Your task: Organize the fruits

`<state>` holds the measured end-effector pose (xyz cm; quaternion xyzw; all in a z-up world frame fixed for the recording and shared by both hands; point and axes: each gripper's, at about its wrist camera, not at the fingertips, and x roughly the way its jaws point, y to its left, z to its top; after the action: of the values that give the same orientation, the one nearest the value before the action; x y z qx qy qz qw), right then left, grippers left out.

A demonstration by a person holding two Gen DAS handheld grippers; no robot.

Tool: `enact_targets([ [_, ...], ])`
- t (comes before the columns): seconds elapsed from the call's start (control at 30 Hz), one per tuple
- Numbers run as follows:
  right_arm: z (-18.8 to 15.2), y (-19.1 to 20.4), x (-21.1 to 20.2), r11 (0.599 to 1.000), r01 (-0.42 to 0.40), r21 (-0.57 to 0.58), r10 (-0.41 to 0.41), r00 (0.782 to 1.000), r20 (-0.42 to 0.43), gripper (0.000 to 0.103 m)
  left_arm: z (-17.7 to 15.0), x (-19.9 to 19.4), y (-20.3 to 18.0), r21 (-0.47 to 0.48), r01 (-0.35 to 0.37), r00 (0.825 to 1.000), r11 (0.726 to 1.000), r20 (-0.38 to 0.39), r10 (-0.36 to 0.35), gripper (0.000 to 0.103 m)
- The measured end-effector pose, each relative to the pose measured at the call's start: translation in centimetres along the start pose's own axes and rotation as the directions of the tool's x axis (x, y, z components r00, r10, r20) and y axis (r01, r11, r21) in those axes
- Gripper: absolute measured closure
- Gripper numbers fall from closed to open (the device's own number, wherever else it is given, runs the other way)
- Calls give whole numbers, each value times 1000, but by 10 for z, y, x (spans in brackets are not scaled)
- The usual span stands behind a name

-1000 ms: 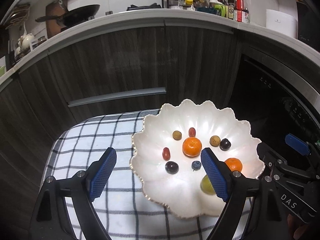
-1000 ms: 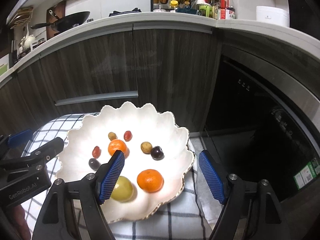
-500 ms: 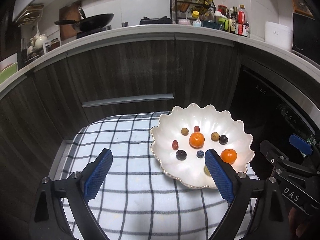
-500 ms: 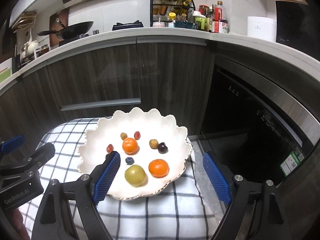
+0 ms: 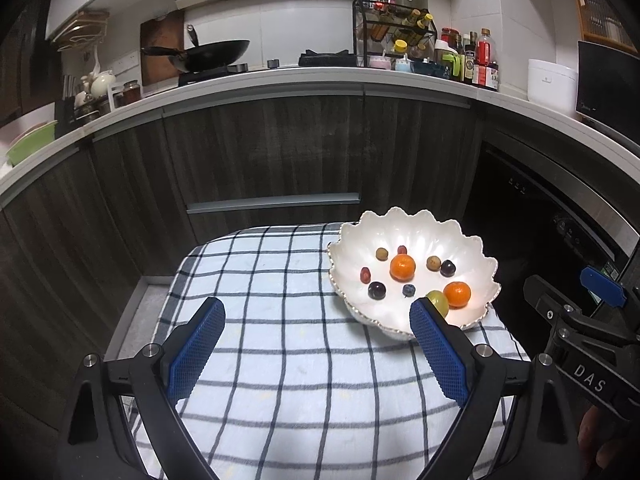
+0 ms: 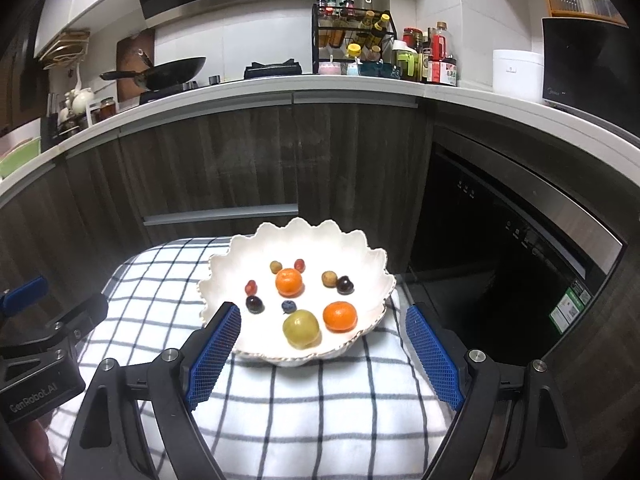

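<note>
Right wrist: scalloped white bowl (image 6: 374,264) holding assorted fruits (image 6: 289,282).

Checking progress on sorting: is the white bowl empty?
No: the white bowl holds mandarins, a green fruit and berries.

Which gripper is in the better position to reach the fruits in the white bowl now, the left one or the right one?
Probably the right. The right gripper is open and points straight at the white bowl, with the green fruit just ahead. The left gripper is open above the checked cloth, with the bowl off to its right.
</note>
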<state>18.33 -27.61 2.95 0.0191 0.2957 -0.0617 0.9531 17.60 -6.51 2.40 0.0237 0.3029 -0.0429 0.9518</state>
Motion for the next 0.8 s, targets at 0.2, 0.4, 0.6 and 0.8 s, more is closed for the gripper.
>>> enact_targets([
  [0.2,-8,6,-18,1000,-1,9,1,1000,-3,17,-14,-20,11,1,-20,1000,1000,12,20,8],
  [0.4,-17,15,-38,1000,-5,-3,5,1000,19,17,-28,-39,22,-12,-40,999,999,26,41,8],
  [0.6,-28,21,-57,1000,-7,0,7,1000,30,17,-46,-56,30,-20,-60,997,998,39,61,8],
  [0.8,-45,25,-77,1000,1,0,-1,998,67,17,-64,-71,36,-16,-81,995,997,51,81,8],
])
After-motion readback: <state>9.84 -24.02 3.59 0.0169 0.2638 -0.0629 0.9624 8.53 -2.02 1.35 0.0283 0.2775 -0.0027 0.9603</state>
